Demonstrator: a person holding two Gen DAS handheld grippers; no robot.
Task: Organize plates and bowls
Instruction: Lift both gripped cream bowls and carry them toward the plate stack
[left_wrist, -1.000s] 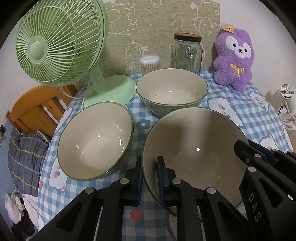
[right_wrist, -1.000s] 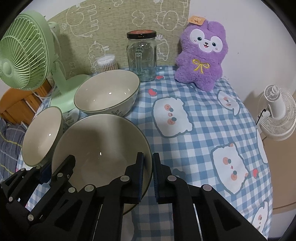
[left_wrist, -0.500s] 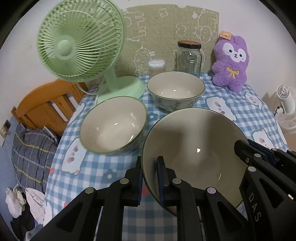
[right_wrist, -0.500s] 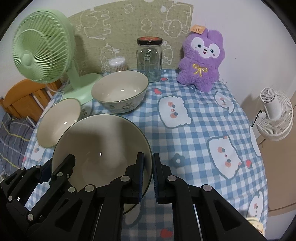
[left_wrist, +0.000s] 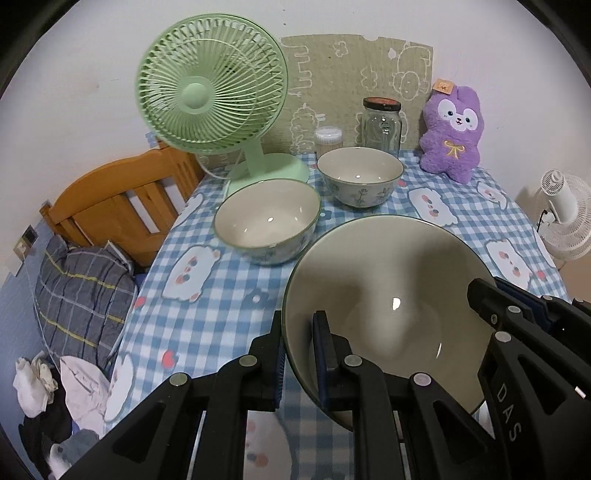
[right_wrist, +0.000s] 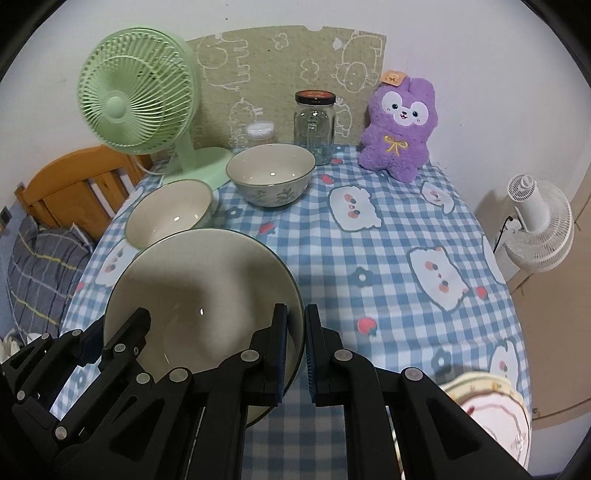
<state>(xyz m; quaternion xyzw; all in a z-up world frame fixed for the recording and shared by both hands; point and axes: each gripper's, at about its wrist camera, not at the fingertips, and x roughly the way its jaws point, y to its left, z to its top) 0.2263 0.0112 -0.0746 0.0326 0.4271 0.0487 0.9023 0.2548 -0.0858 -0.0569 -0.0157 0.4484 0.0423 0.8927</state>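
Together, left tongs (left_wrist: 298, 334) and right tongs (right_wrist: 295, 332), lettered "DAS", clench the large bowl's (left_wrist: 384, 295) opposite rims.

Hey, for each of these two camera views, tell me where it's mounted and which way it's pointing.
Left wrist view: on the left tongs, facing forward over the table toward the green fan; own fingers grip the big bowl's left rim, with the right tongs in view.
Right wrist view: on the right tongs, facing the purple plush; own fingers grip the right rim, with the left tongs in view.
Shared: the big bowl, fan, plush.
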